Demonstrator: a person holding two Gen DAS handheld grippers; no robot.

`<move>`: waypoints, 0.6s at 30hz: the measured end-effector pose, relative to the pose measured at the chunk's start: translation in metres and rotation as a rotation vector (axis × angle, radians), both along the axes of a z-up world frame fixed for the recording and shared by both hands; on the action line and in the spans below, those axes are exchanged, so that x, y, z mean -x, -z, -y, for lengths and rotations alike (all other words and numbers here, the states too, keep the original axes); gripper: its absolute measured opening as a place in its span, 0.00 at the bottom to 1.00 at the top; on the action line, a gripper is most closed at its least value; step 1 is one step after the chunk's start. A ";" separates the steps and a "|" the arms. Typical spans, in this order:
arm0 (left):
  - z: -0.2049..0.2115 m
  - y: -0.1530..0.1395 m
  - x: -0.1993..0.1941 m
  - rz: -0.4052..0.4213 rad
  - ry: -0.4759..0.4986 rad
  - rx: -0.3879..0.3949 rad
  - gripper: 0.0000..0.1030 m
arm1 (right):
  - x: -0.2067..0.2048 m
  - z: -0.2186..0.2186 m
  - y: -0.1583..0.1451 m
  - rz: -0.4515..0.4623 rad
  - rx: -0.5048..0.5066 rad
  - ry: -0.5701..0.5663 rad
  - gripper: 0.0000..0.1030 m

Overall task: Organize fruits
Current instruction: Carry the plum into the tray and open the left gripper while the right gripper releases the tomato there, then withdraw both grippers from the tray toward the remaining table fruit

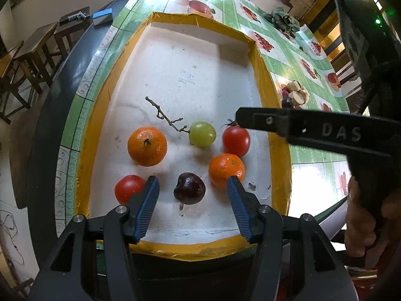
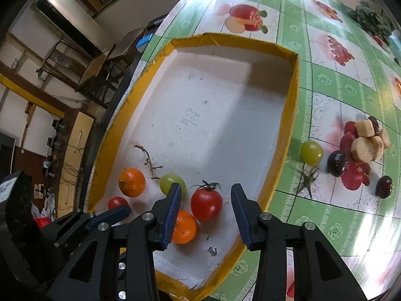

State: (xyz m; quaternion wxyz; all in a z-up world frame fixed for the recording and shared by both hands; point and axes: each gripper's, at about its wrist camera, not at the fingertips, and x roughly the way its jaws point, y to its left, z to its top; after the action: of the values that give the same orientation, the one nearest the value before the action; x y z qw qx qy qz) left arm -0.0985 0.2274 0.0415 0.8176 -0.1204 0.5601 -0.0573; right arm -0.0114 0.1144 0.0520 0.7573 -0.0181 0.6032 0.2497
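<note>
Inside the white foam tray with yellow taped rim (image 1: 253,47), a dark glossy cherry-like fruit (image 1: 189,188) is framed between the parted blue pads of the left gripper (image 1: 193,193), with clear gaps either side, so nothing is gripped. The right gripper (image 2: 206,205) is likewise held partly open around a red stemmed tomato (image 2: 206,204), which appears untouched, though contact at the pad tips cannot be ruled out. On the green patterned tablecloth (image 2: 333,85), well right of the tray and nearer the right gripper, a green grape (image 2: 311,152) and two dark fruits are left unsorted.
</note>
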 end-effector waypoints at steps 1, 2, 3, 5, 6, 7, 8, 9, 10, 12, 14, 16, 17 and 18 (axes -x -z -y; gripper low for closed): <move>0.001 -0.002 0.000 0.004 0.002 -0.009 0.54 | -0.001 0.004 -0.003 0.004 -0.007 0.006 0.42; 0.003 -0.005 0.000 0.009 0.006 -0.021 0.54 | -0.002 0.007 -0.007 0.009 -0.019 0.013 0.42; 0.004 -0.007 -0.001 0.012 0.007 -0.032 0.54 | -0.003 0.011 -0.011 0.015 -0.029 0.020 0.42; 0.008 -0.011 -0.003 0.016 0.005 -0.059 0.59 | -0.005 0.016 -0.017 0.027 -0.040 0.033 0.42; 0.010 -0.013 -0.004 0.015 0.003 -0.072 0.60 | -0.005 0.020 -0.020 0.032 -0.045 0.040 0.42; 0.011 -0.015 -0.005 0.017 0.003 -0.080 0.60 | -0.006 0.024 -0.023 0.038 -0.050 0.048 0.42; 0.012 -0.016 -0.004 0.018 0.004 -0.082 0.60 | -0.007 0.027 -0.026 0.041 -0.054 0.055 0.42; 0.013 -0.017 -0.005 0.018 0.004 -0.085 0.60 | -0.008 0.030 -0.027 0.043 -0.057 0.060 0.42; 0.014 -0.019 -0.006 0.019 0.005 -0.089 0.60 | -0.009 0.034 -0.029 0.044 -0.060 0.069 0.42; 0.017 -0.021 -0.008 0.021 0.010 -0.094 0.60 | -0.012 0.043 -0.031 0.044 -0.066 0.089 0.42; 0.019 -0.022 -0.009 0.020 0.015 -0.097 0.60 | -0.014 0.053 -0.031 0.041 -0.072 0.115 0.42; 0.022 -0.023 -0.011 0.019 0.020 -0.095 0.65 | -0.015 0.062 -0.032 0.037 -0.075 0.138 0.42; 0.023 -0.023 -0.012 0.019 0.023 -0.094 0.71 | -0.016 0.069 -0.032 0.035 -0.077 0.154 0.42; 0.024 -0.023 -0.012 0.020 0.025 -0.092 0.71 | -0.017 0.074 -0.032 0.034 -0.078 0.167 0.42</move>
State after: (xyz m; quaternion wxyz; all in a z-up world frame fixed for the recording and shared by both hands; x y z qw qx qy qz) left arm -0.0868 0.2037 0.0648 0.8271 -0.0752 0.5553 -0.0430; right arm 0.0059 0.0400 0.0839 0.7857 0.0577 0.5794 0.2087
